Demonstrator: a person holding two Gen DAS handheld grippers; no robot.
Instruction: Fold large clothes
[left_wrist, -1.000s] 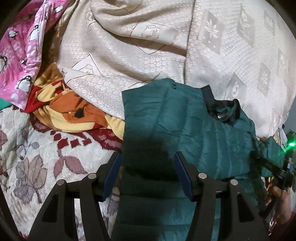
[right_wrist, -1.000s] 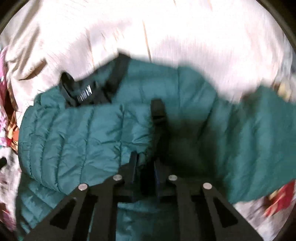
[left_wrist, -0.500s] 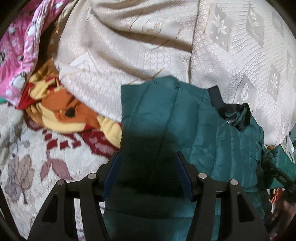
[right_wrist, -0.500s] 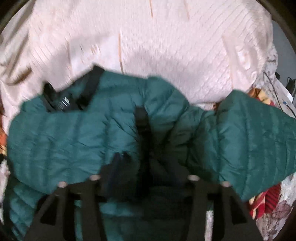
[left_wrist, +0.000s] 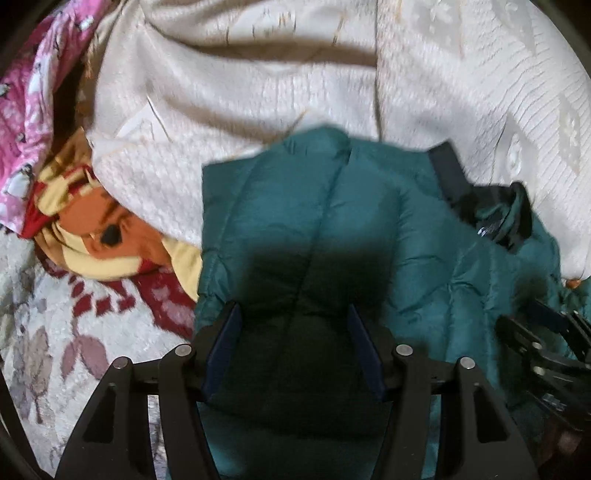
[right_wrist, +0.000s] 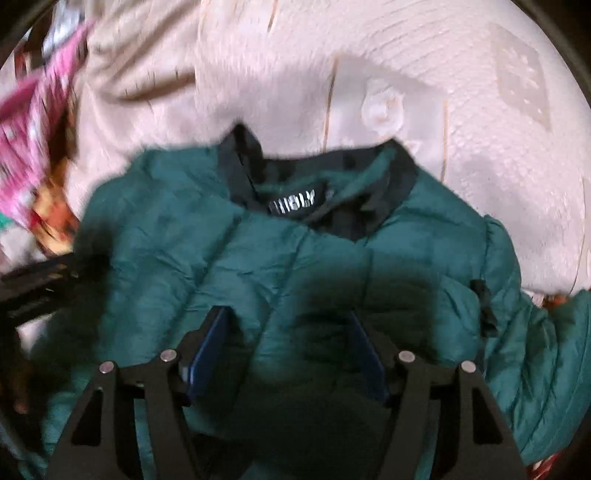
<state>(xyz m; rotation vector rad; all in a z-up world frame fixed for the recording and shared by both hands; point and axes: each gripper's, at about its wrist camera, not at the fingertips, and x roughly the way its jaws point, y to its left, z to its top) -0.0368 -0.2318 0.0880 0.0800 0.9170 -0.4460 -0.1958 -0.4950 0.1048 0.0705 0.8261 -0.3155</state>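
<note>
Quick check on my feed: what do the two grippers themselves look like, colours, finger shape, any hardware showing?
Both look alike. The left gripper has two black, angular finger arms with triangular cut-outs, round silver pivot pins at the joints, and flat dark-blue pads on the inner faces. The right gripper shows the same black frame, silver pins and blue pads. No cables, markings or sleeves are visible.

Home bedroom, cream patterned bedspread (left_wrist: 258, 110), floral blanket (left_wrist: 55, 332), heaped clothes (left_wrist: 92, 229)

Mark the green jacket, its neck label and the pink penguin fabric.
green jacket (right_wrist: 295, 258): right wrist view, quilted panel below the collar.
neck label (right_wrist: 293, 206): right wrist view, the white lettering.
pink penguin fabric (left_wrist: 33, 110): left wrist view, upper-left fold.
</note>
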